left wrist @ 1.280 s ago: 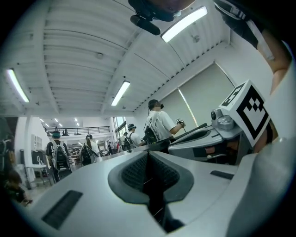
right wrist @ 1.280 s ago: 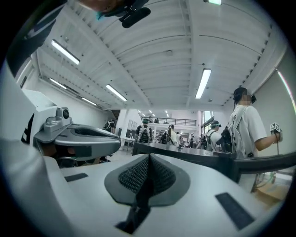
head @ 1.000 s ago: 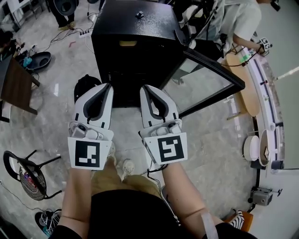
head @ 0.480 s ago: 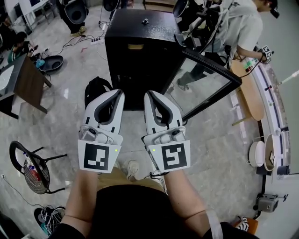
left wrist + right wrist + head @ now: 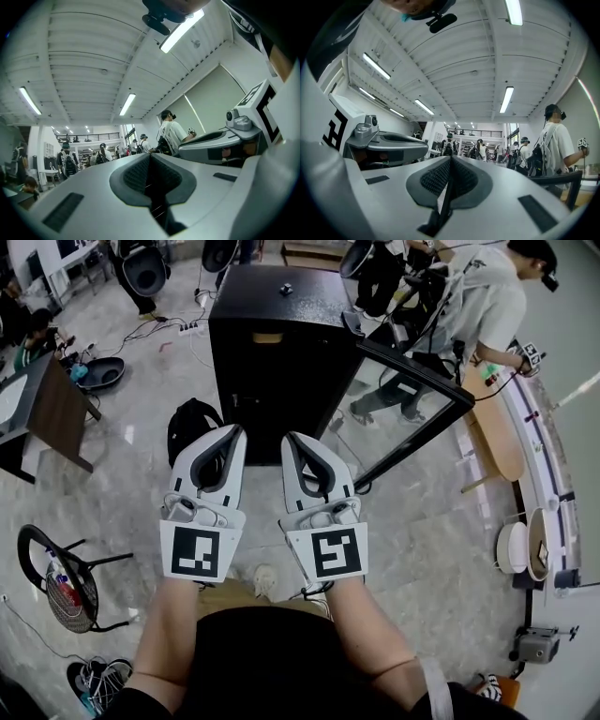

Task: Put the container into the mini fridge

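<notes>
- compared with a second ago, the mini fridge (image 5: 281, 352) sits a bit further right in my head view, and more of the person (image 5: 483, 301) beyond its door shows.
- both grippers are still side by side in front of me, about where they were half a second ago, only slightly closer together.
- left gripper (image 5: 234, 431): jaws pressed together in its own view, nothing between them.
- right gripper (image 5: 292, 439): same, jaws closed on nothing.
- the fridge stands on the floor straight ahead, just beyond the gripper tips, with its glass door (image 5: 408, 409) swung wide open to the right.
- the fridge interior is dark. one tan shape (image 5: 267, 337) shows near the top of the opening; i can't tell if that's the container.
- neither gripper holds a container.
- a black backpack (image 5: 190, 423) lies on the floor just left of the fridge.
- round white dishes (image 5: 512, 547) sit at the far right. too small to read what's in them.
</notes>
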Demonstrator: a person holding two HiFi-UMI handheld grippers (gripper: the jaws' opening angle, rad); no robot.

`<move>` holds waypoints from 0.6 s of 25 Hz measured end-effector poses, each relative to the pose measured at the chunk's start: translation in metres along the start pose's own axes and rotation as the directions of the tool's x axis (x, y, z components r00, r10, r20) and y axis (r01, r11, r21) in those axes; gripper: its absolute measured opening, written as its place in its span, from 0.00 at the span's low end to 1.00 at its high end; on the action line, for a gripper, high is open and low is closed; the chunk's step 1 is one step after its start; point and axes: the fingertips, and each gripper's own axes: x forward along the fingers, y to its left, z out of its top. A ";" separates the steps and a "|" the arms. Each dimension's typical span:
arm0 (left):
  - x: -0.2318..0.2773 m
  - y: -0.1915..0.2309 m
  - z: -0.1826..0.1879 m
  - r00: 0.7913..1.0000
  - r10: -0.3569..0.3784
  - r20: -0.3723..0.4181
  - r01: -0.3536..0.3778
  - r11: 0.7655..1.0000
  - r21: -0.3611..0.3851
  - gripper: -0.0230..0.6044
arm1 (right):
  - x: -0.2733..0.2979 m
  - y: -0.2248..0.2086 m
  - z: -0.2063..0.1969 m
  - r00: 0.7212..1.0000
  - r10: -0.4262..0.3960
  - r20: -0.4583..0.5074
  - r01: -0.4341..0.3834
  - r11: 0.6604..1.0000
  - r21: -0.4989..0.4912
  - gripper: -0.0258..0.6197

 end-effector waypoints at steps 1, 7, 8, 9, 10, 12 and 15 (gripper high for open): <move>0.000 0.000 0.001 1.000 0.002 0.001 -0.002 1.000 0.003 0.07 | -0.001 -0.001 0.000 1.000 -0.002 -0.001 0.002 1.000 -0.001 0.09; -0.002 0.000 0.000 1.000 0.006 -0.001 -0.006 1.000 0.013 0.07 | -0.003 -0.003 0.002 1.000 -0.009 0.012 0.009 1.000 0.025 0.09; -0.002 -0.002 0.000 1.000 -0.004 -0.005 0.004 1.000 0.030 0.07 | -0.004 -0.004 0.002 1.000 -0.010 0.017 0.009 0.999 0.032 0.09; -0.001 -0.004 -0.001 1.000 -0.020 -0.014 0.021 0.998 0.063 0.07 | -0.005 -0.005 0.003 1.000 -0.011 0.021 0.010 0.999 0.034 0.09; 0.000 -0.007 -0.001 0.999 -0.039 -0.024 0.041 0.994 0.105 0.07 | -0.005 -0.006 0.003 1.000 -0.012 0.024 0.011 0.999 0.033 0.09; 0.001 -0.009 -0.002 0.998 -0.059 -0.035 0.063 0.987 0.145 0.07 | -0.004 -0.007 0.003 1.000 -0.013 0.026 0.012 0.999 0.032 0.09; 0.003 -0.007 -0.003 0.997 -0.062 -0.037 0.067 0.988 0.142 0.07 | -0.001 -0.007 0.002 1.000 -0.015 0.025 0.014 0.999 0.035 0.09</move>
